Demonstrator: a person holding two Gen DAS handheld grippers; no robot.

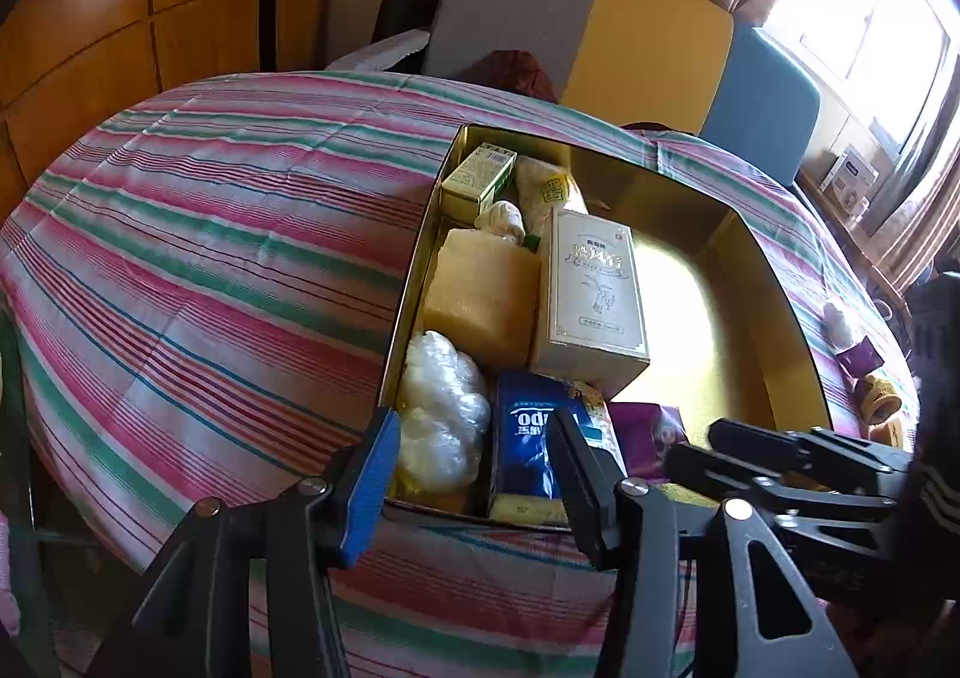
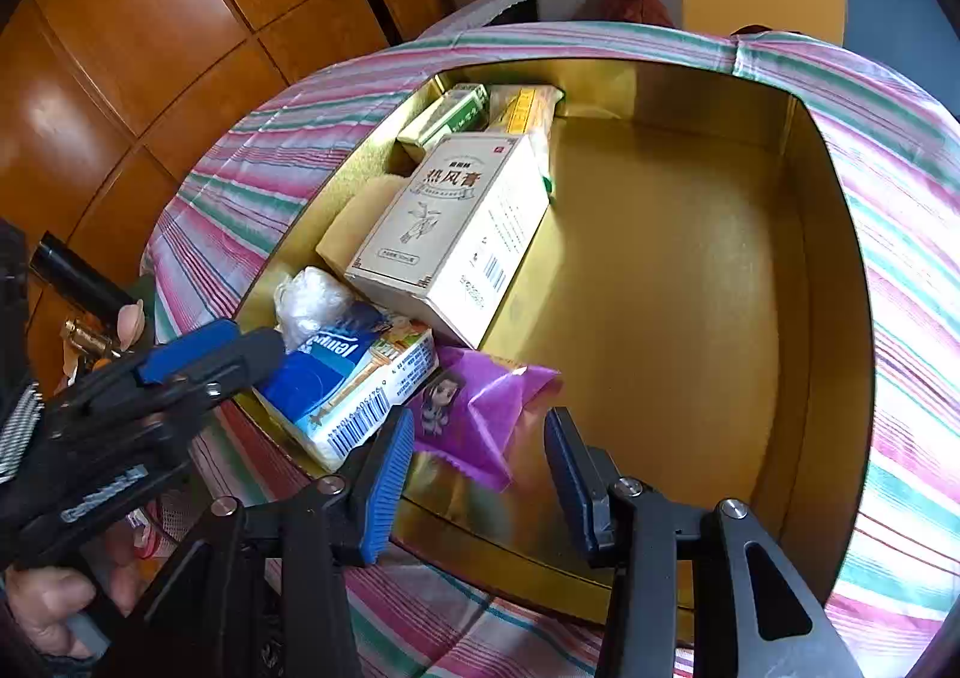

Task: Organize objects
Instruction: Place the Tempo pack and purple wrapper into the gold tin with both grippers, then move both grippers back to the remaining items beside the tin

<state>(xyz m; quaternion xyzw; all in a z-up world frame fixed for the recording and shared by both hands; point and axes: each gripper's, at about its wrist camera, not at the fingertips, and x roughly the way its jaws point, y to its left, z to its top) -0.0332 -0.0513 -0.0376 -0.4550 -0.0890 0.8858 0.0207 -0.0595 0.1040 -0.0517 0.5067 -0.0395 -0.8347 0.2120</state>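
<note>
Right gripper (image 2: 480,468) stands released just above the purple packet (image 2: 480,408) lying inside the gold box (image 2: 828,258), left gripper (image 1: 474,474) likewise empty over the tissue pack (image 1: 528,438); packing underway, next likely fetching items left on the striped cloth (image 1: 210,258).

both wrist cameras look steeply down along their fingers, close over the near edge of the gold box (image 1: 774,282) (image 2: 690,270); they share its left-packed contents and striped cloth (image 1: 210,258) (image 2: 900,198).
</note>
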